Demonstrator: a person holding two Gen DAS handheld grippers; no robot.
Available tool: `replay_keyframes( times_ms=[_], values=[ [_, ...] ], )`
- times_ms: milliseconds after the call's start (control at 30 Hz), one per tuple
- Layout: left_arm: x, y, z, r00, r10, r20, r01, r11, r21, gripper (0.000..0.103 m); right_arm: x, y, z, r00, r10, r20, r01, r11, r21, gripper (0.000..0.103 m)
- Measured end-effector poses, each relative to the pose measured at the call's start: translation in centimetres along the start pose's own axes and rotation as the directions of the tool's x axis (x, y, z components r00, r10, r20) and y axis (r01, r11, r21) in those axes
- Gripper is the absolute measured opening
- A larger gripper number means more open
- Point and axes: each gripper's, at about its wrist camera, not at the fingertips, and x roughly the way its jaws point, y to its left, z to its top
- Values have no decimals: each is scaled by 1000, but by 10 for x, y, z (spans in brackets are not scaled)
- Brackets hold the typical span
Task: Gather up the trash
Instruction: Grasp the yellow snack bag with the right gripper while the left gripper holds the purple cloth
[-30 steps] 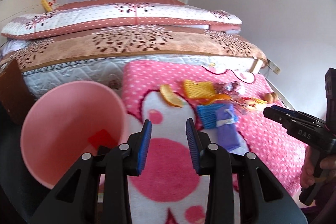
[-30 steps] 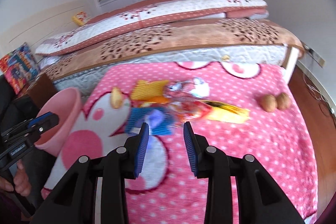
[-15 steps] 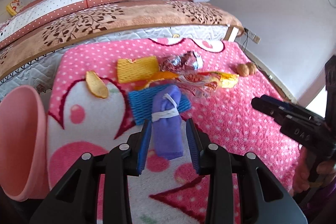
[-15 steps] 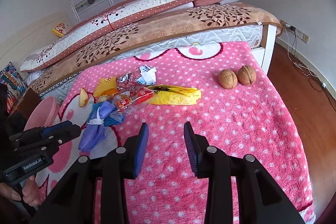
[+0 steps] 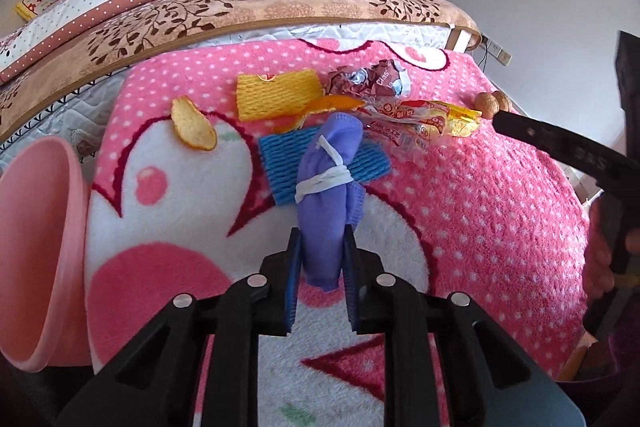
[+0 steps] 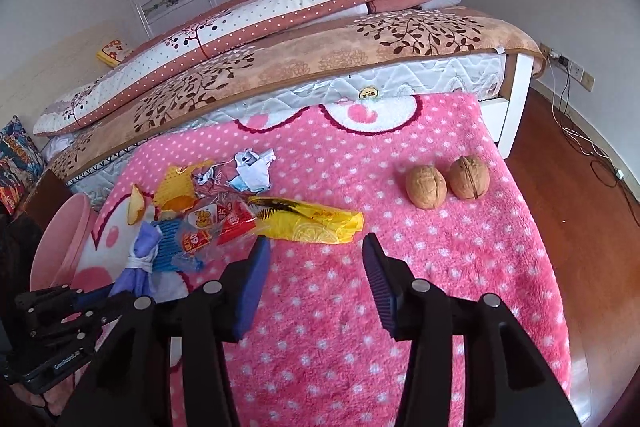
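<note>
Our left gripper (image 5: pixel 320 267) fingers closing on the purple bundle (image 5: pixel 326 195), right gripper (image 6: pixel 316 267) fingers opening wide, empty, yellow wrapper (image 6: pixel 316 223) at 12 o'clock.

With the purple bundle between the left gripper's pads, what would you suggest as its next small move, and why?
Probably finish closing: the left gripper has its jaws closing around the purple bundle's near end, which lies on the blanket. Then lift toward the pink bin.

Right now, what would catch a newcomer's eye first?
The left hand-held gripper closing on a purple tied cloth bundle on the pink blanket. Behind it lies a wrapper heap; a pink bin stands at the left, two walnuts apart.
</note>
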Motion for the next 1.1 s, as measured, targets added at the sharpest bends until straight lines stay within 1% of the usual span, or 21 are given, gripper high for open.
replay_keyframes(
  times_ms=[67,133,200,267,300,333,367,400,467,567,633,733,800,833,867,900,967,1033,1100],
  values=[
    [-5,5,-3,1000,6,3,-6,1000,-17,19,10,-1,9,1000,5,-8,-5,1000,-8,51],
    [-12,13,-7,1000,16,11,-16,999,-42,19,21,-1,18,1000,8,-19,-9,1000,-24,51],
    [-17,19,-8,1000,26,16,-25,998,-61,19,36,-2,27,999,21,-39,-22,999,-31,51],
    [-22,26,-10,999,40,26,-38,996,-78,19,52,-5,35,996,43,-75,-44,999,-11,51],
    [-23,28,-10,999,46,30,-43,996,-84,19,60,-7,37,993,59,-100,-59,998,3,46],
    [-25,29,-11,998,48,33,-45,995,-89,19,69,-10,38,988,79,-133,-77,997,22,38],
    [-26,32,-12,998,51,36,-47,994,-97,19,77,-12,38,980,107,-170,-100,994,44,37],
    [-27,33,-13,998,53,38,-49,993,-104,19,81,-12,37,974,124,-191,-115,992,59,36],
    [-29,36,-13,998,54,43,-49,993,-109,19,78,-9,33,971,137,-198,-129,990,54,32],
    [-31,38,-14,998,47,50,-42,993,-112,19,67,-1,23,956,180,-230,-173,984,48,30],
    [-31,38,-14,998,40,55,-34,993,-114,19,60,6,13,947,195,-257,-190,981,43,26],
    [-34,38,-16,997,31,66,-23,994,-111,19,45,24,-8,916,261,-304,-254,965,62,26],
    [-38,39,-17,996,31,79,-22,994,-108,19,30,44,-23,893,309,-327,-316,948,33,26],
    [-39,40,-17,996,32,84,-23,994,-108,19,23,53,-29,887,319,-332,-336,942,9,26],
    [-40,41,-18,996,31,87,-21,994,-110,19,14,61,-35,889,318,-330,-343,939,-19,26],
    [-41,43,-20,996,31,89,-20,993,-115,19,8,65,-39,897,306,-319,-335,941,-41,26],
    [-41,46,-21,996,31,90,-20,992,-123,19,-4,67,-44,921,268,-283,-297,953,-65,26],
    [-42,48,-22,995,33,92,-22,992,-126,19,-11,64,-47,941,224,-256,-247,967,-63,26],
    [-44,50,-23,995,37,98,-24,992,-127,19,-12,60,-49,949,201,-244,-218,975,-47,27]
  ],
)
